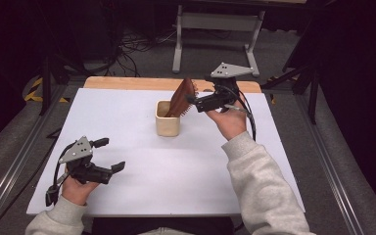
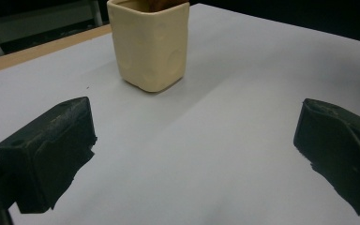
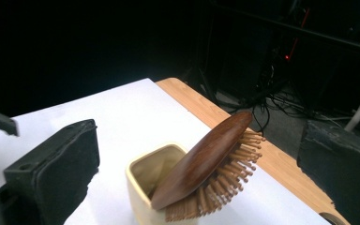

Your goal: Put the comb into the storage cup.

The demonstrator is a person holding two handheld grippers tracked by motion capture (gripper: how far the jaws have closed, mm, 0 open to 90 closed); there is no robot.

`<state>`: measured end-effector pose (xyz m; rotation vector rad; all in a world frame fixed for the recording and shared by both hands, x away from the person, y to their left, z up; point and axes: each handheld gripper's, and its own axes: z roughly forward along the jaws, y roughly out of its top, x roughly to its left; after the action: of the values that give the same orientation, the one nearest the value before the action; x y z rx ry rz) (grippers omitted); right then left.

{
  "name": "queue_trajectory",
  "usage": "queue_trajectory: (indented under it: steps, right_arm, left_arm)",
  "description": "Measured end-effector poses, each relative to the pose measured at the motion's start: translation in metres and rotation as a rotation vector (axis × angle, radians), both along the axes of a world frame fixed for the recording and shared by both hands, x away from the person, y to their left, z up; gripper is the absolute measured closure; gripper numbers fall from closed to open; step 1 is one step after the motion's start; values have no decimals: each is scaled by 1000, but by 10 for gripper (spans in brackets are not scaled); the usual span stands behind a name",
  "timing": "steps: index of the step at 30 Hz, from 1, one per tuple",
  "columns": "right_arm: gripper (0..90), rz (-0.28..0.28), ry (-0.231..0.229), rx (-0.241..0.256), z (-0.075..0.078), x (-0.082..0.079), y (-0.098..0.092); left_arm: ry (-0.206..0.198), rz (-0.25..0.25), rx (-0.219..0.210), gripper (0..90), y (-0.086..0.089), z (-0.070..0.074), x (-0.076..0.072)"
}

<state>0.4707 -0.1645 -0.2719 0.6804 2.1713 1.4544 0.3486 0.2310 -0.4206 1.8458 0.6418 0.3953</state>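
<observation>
Your left gripper (image 1: 111, 154) sits nearest, low over the near left corner of the white tabletop (image 1: 127, 127), its jaws spread wide with nothing between them; in the left gripper view both black pads stand well apart over bare surface. Your right gripper (image 1: 191, 98) hovers near the far edge, just beside the brown wooden paddle hairbrush (image 1: 181, 98). In the right gripper view its jaws are released, standing to either side of the brush without touching it.

The brush stands tilted, handle down, in the cream square ceramic cup (image 1: 167, 120), which rests towards the far edge at mid-width; its bristled head leans out over the rim.

Judgement: the brush looks freshly placed or about to be gripped. Your next move calls for either a clean withdrawal without knocking the head or a square closure on it.
</observation>
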Motion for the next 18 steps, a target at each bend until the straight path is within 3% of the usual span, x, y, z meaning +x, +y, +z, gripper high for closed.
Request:
queue_trajectory:
  steps: [8,18]
  right_arm:
    - [1,33,-34,15,1,-29,-18]
    - [1,50,-37,58,-9,-55,-45]
  left_arm:
    - [-5,2,-3,1,2,1,0]
    - [-6,7,-7,1,8,1,-2]
